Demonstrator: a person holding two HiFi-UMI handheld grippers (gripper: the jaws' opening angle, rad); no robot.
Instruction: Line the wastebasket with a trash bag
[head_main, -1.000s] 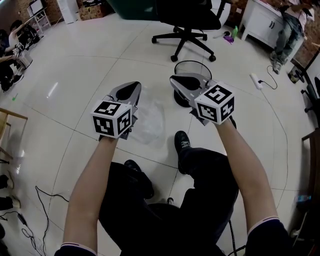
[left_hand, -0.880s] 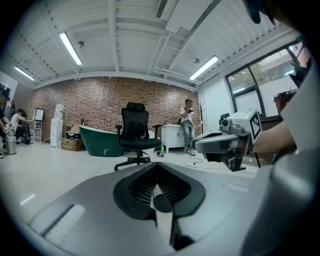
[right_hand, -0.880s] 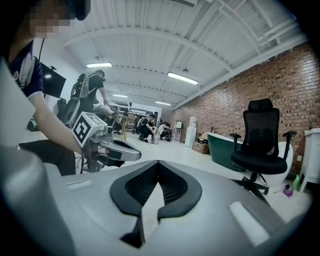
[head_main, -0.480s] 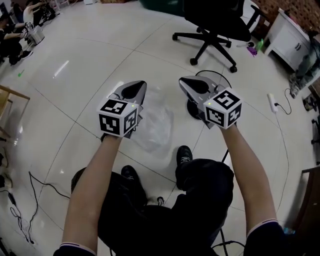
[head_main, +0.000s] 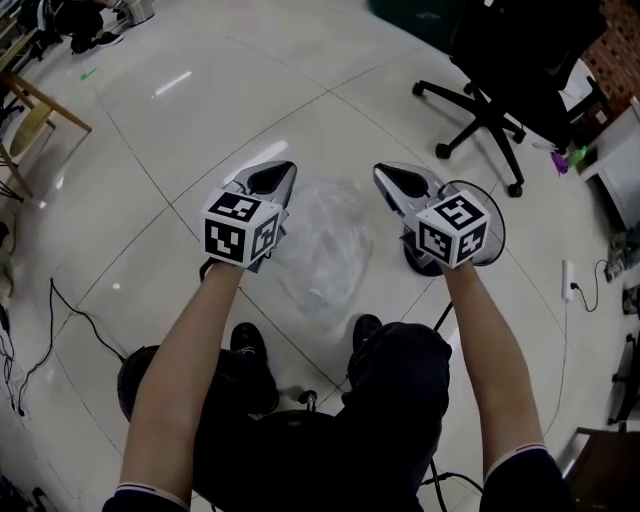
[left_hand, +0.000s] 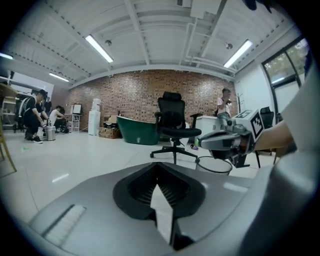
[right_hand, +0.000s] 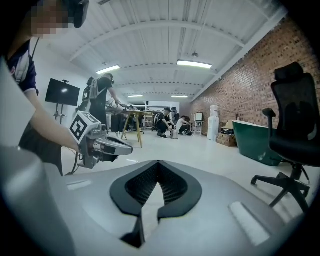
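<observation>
Jaws pressed together on left gripper (head_main: 272, 180) and right gripper (head_main: 398, 182), pinching nothing. Trash bag (head_main: 325, 245) flat on floor (head_main: 200, 130) between and below jaws, close for grabbing; wastebasket (head_main: 497, 222) just beside right jaws, waiting.

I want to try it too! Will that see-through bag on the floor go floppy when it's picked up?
Probably floppy: the trash bag lies crumpled, so it should droop. It looks thin and clear, so likely very light. On the shiny floor it might slide if pushed.
</observation>
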